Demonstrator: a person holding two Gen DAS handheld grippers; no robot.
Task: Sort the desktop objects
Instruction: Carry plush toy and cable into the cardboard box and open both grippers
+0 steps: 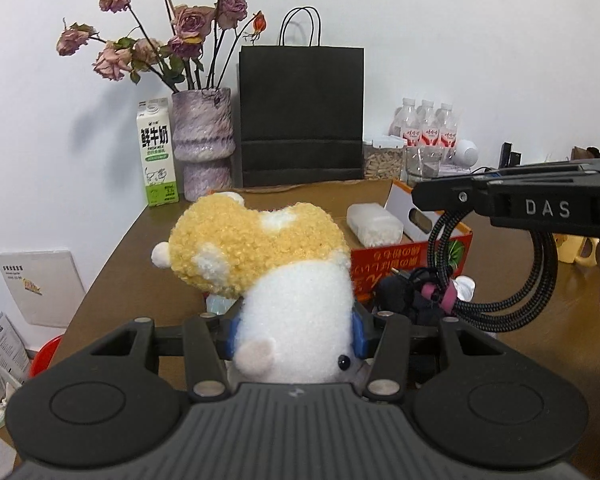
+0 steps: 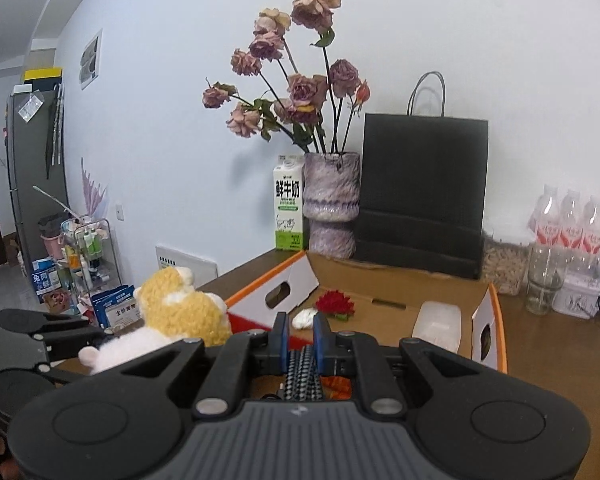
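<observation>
My left gripper (image 1: 296,334) is shut on a yellow and white plush toy (image 1: 260,248); its blue pads squeeze the toy's white body, held above the brown table (image 1: 112,280). The same plush toy (image 2: 180,312) shows at the lower left in the right wrist view. My right gripper (image 2: 300,334) is shut on a black braided cable (image 2: 302,372), which passes between its blue pads. In the left wrist view that cable (image 1: 540,280) hangs in a loop from the right gripper (image 1: 432,196), with a pink strap around its bundled end. An open orange and white cardboard box (image 2: 288,284) stands behind both grippers.
Inside the box lie a clear plastic container (image 2: 438,322), a red flower (image 2: 334,304) and a small white object. Along the wall stand a milk carton (image 1: 156,152), a purple vase of dried roses (image 1: 204,144), a black paper bag (image 1: 300,116), water bottles (image 1: 426,124) and glass jars (image 2: 544,284).
</observation>
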